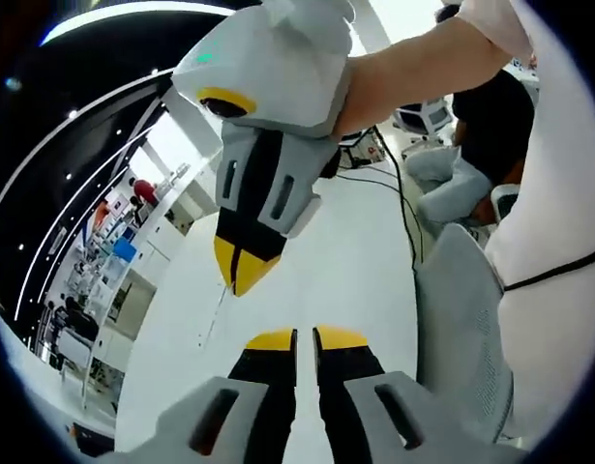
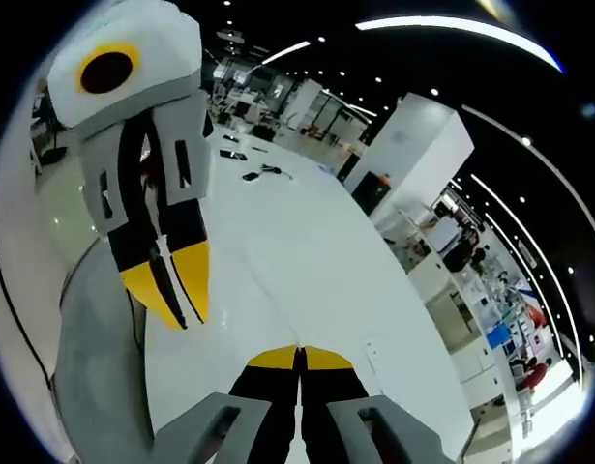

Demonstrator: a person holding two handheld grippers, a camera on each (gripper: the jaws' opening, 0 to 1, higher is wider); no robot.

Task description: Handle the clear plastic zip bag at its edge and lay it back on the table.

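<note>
In the left gripper view my right gripper (image 1: 241,277) comes down from the top, held by a person's hand, with its yellow-tipped jaws shut. A thin, faint clear edge, seemingly the clear plastic zip bag (image 1: 214,314), hangs from those tips; the rest of the bag is too transparent to make out. My left gripper (image 1: 306,338) rises from the bottom with its jaws together and only a narrow slit between them. In the right gripper view my right gripper (image 2: 298,356) is shut at the bottom. There the left gripper (image 2: 173,290) points down at the left, jaws together.
A wide white surface (image 2: 307,261) stretches below both grippers. A grey mesh chair back (image 1: 457,319) stands to the right, beside the person's white shirt (image 1: 558,203). Black cables (image 1: 405,193) run across the white surface. Small dark items (image 2: 261,174) lie far off, with shelves (image 2: 490,319) at the right.
</note>
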